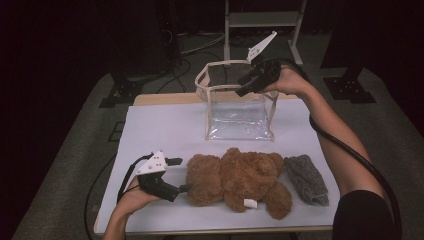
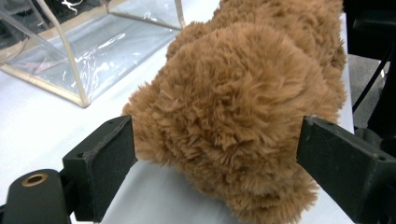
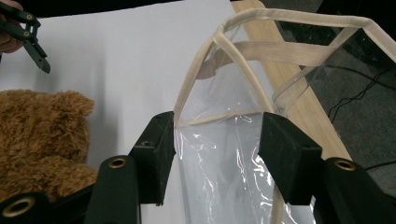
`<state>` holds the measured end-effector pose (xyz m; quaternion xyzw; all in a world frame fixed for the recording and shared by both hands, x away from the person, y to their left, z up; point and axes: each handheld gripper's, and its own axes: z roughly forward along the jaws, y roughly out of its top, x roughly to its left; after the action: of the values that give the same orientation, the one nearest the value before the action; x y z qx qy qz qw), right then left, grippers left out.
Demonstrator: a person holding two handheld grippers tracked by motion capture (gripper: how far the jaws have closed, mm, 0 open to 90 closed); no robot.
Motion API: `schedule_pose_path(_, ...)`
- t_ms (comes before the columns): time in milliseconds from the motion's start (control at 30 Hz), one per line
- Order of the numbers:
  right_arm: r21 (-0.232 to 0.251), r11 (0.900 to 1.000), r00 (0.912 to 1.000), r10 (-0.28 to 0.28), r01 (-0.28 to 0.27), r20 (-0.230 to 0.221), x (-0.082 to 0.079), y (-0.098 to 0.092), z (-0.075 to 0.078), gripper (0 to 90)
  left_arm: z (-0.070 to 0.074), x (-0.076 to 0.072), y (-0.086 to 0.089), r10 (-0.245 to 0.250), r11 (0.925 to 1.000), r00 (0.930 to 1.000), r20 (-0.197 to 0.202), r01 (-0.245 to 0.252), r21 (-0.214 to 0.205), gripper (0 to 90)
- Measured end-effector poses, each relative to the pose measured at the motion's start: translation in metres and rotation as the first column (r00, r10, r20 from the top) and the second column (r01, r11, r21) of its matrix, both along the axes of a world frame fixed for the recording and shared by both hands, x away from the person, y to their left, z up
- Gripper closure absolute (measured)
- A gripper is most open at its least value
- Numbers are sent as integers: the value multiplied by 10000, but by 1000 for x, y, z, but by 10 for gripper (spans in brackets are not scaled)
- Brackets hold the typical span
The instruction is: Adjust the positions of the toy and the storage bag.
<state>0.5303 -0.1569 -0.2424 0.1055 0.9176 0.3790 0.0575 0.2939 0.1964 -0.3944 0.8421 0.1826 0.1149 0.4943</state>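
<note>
A fluffy brown teddy bear (image 1: pixel 235 180) lies along the front of the white table. My left gripper (image 1: pixel 181 175) stands open at the bear's left end, one jaw on each side of the rounded fur (image 2: pixel 233 107), without squeezing it. At the back stands a clear plastic bag (image 1: pixel 240 115) with beige trim and handles. My right gripper (image 1: pixel 243 85) is up at the bag's top rim on its right side. Its jaws (image 3: pixel 217 140) straddle the trimmed edge with clear plastic (image 3: pixel 224 154) between them, and the pads are apart, so it is open.
A folded grey cloth (image 1: pixel 306 179) lies just right of the bear. White sheet (image 1: pixel 165 130) covers the table, with a wooden strip along the far edge. Behind the table stand a metal frame (image 1: pixel 262 20) and cables on the dark floor.
</note>
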Motion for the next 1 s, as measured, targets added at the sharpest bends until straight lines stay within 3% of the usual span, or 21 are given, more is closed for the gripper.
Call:
schedule_pose_path(333, -495, 9972, 9983, -564, 555, -165, 24, -2, -11, 470, -1, 0, 2, 57, 10000, 10000, -75, -57, -57, 106)
schedule_pose_path(600, -902, 9929, 9968, -793, 777, -136, 32, 2, -20, 516, -2, 1, 3, 48, 10000, 9999, -100, -49, -81, 107)
schedule_pose_path(800, -1111, 9918, 9973, -664, 628, -297, 31, 5, -26, 630, -2, 1, 4, -13, 9999, 9999, -110, 12, -110, 106)
schedule_pose_path(900, -1271, 9905, 9982, -548, 515, -225, 28, 8, -25, 763, -2, 1, 2, 14, 9999, 9999, -132, -16, -130, 107)
schedule_pose_path(933, -1271, 9905, 9982, -548, 515, -225, 28, 8, -25, 763, -2, 1, 2, 14, 9999, 9999, -132, -16, -130, 107)
schedule_pose_path(967, -1282, 9909, 9986, -458, 419, -279, 25, 7, -24, 833, -2, 1, 2, 3, 9999, 9999, -146, -5, -131, 107)
schedule_pose_path(1000, -1282, 9909, 9986, -458, 419, -279, 25, 7, -24, 833, -3, 1, 1, -29, 9999, 9999, -150, 28, -116, 107)
